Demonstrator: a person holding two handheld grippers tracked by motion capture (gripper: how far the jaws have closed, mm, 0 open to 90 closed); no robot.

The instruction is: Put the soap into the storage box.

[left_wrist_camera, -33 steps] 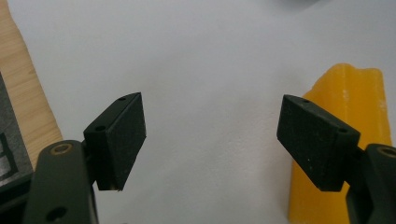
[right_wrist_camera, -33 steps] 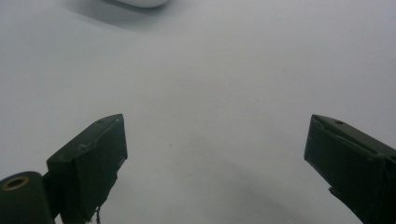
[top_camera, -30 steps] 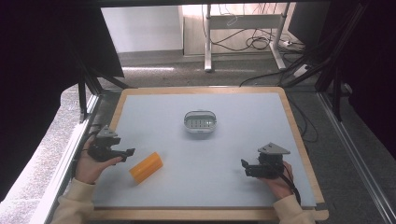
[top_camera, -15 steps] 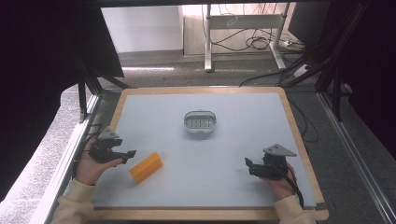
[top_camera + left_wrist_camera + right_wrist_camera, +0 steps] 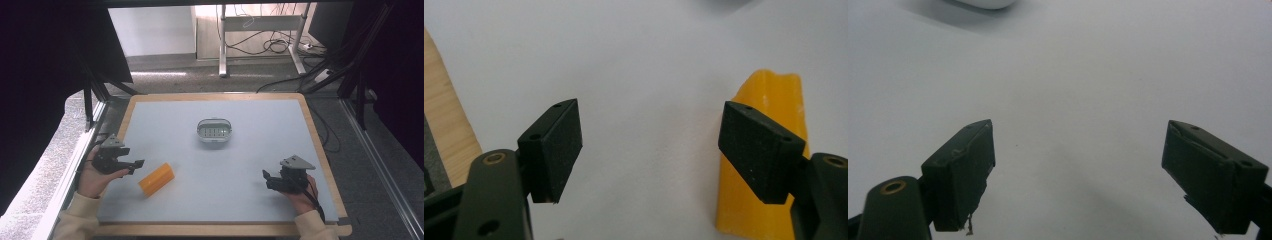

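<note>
In the high view, the table (image 5: 165,112) carries a pale grey top framed in light wood. At about 8 o'clock on it, by the left edge, the person's left hand (image 5: 92,177) holds the left gripper (image 5: 134,165) low over the surface, its jaws pointing toward 3 o'clock. In the left gripper view, its two black jaws stand wide apart with bare table between them, gripping nothing.

Just beside that gripper, at about 7 o'clock from the table's centre, lies an orange block (image 5: 156,178), flat on the surface and angled with its far end toward 2 o'clock. In the left gripper view, the same orange block (image 5: 769,130) shows behind the jaw on the right side; whether it touches that jaw I cannot tell.

Slightly toward 12 o'clock from the centre sits a small oval grey dish (image 5: 215,131), well apart from both grippers.

At about 4 o'clock, near the right edge, the right hand (image 5: 300,195) holds the right gripper (image 5: 268,179), jaws pointing toward 9 o'clock. In the right gripper view, its jaws are also spread wide over bare table, empty.
</note>
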